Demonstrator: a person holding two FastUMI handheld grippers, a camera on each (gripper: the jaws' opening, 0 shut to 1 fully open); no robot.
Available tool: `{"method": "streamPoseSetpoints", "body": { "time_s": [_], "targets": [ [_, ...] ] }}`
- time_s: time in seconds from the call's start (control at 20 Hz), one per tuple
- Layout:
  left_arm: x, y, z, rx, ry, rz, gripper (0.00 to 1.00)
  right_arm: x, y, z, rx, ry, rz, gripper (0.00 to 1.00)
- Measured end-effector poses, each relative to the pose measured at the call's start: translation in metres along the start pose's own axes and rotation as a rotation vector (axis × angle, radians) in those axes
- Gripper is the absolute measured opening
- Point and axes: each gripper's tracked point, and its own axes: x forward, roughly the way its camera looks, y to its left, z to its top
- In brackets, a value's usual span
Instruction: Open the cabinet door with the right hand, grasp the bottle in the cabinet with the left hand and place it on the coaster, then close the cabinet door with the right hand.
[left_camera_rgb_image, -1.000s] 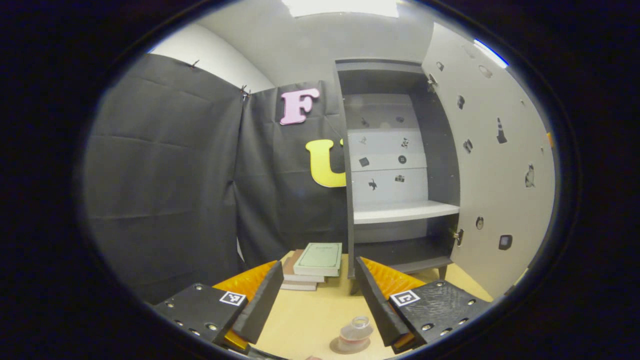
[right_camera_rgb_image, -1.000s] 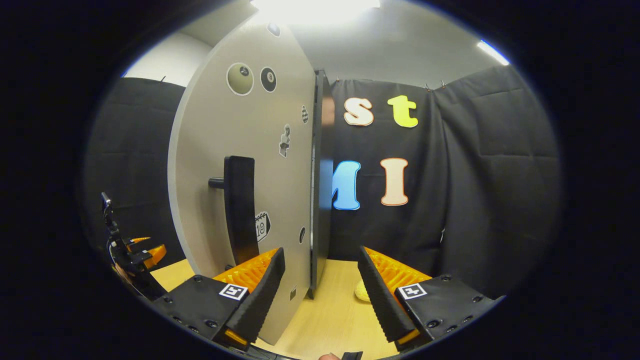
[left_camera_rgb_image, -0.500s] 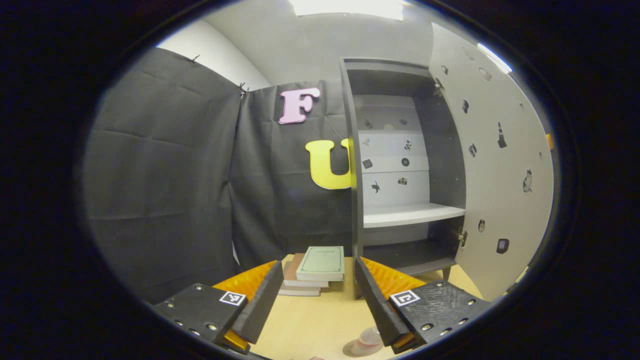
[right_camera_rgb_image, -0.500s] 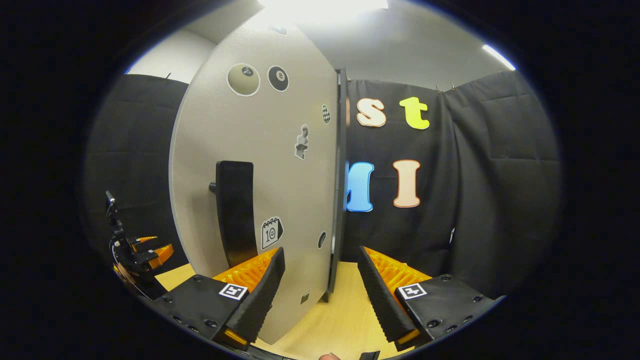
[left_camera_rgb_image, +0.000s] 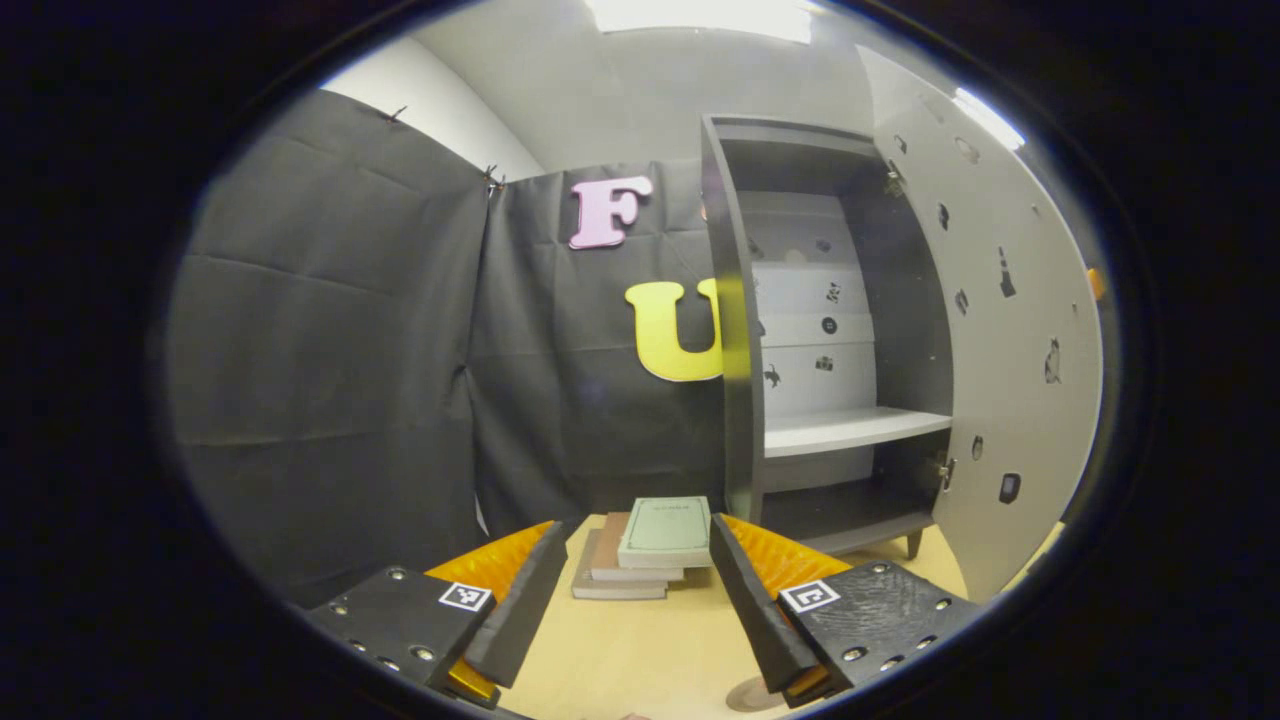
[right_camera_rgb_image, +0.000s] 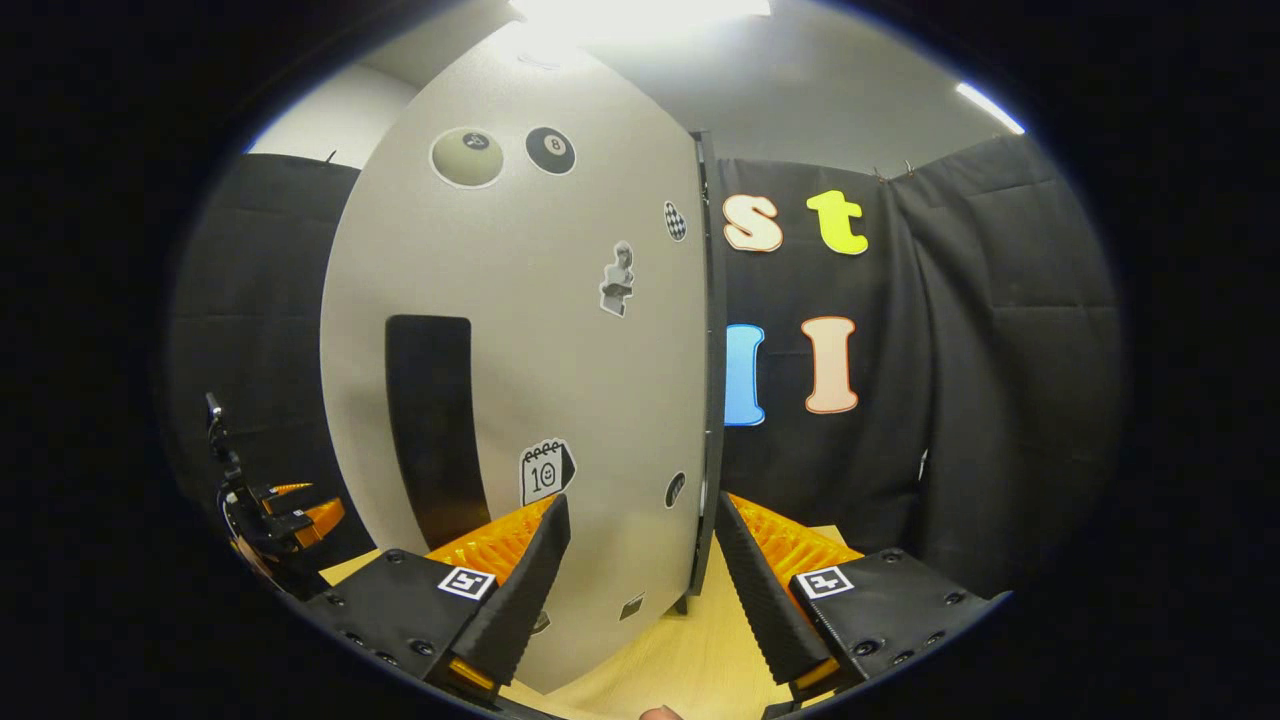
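Left gripper (left_camera_rgb_image: 632, 600) hung wide, empty, above table (left_camera_rgb_image: 620, 650); coaster (left_camera_rgb_image: 748, 694) at lower edge; bottle hidden. Cabinet (left_camera_rgb_image: 740, 330) open, book stack (left_camera_rgb_image: 645, 545) beside. Right gripper (right_camera_rgb_image: 640, 590) wide, empty, facing cabinet door (right_camera_rgb_image: 540, 330) near handle (right_camera_rgb_image: 430, 420).

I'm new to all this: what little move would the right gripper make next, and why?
Probably push the cabinet door further toward shut. It stands partly open, the right gripper is open at its free edge, and the cabinet shelf looks bare.
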Motion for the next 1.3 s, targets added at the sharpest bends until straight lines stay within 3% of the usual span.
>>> {"method": "streamPoseSetpoints", "body": {
  "time_s": [0.3, 0.35, 0.4, 0.45, 0.5, 0.8, 1.15, 1.3],
  "targets": [
    [0.002, 0.035, -0.014, -0.016, 0.021, 0.032, 0.89, 0.033, 0.013, -0.01, 0.058, 0.017, 0.002, 0.94],
    [0.001, 0.042, -0.017, -0.018, 0.024, 0.039, 0.89, 0.038, 0.014, -0.011, 0.075, 0.018, 0.004, 0.9],
    [0.001, 0.047, -0.02, -0.019, 0.027, 0.047, 0.89, 0.042, 0.017, -0.012, 0.091, 0.018, 0.011, 0.94],
    [0.001, 0.054, -0.021, -0.019, 0.031, 0.055, 0.89, 0.046, 0.021, -0.013, 0.102, 0.02, 0.022, 0.9],
    [0.0, 0.06, -0.023, -0.019, 0.033, 0.063, 0.89, 0.05, 0.025, -0.014, 0.109, 0.02, 0.032, 0.95],
    [-0.004, 0.089, -0.027, -0.033, 0.035, 0.105, 0.89, 0.074, 0.064, -0.012, 0.096, 0.004, 0.079, 0.97],
    [-0.016, 0.131, -0.04, -0.044, 0.061, 0.178, 0.86, 0.12, 0.086, -0.009, 0.088, -0.013, 0.065, 0.98],
    [-0.021, 0.143, -0.043, -0.051, 0.068, 0.204, 0.89, 0.142, 0.095, -0.013, 0.072, -0.006, 0.055, 0.98]
  ]
}}
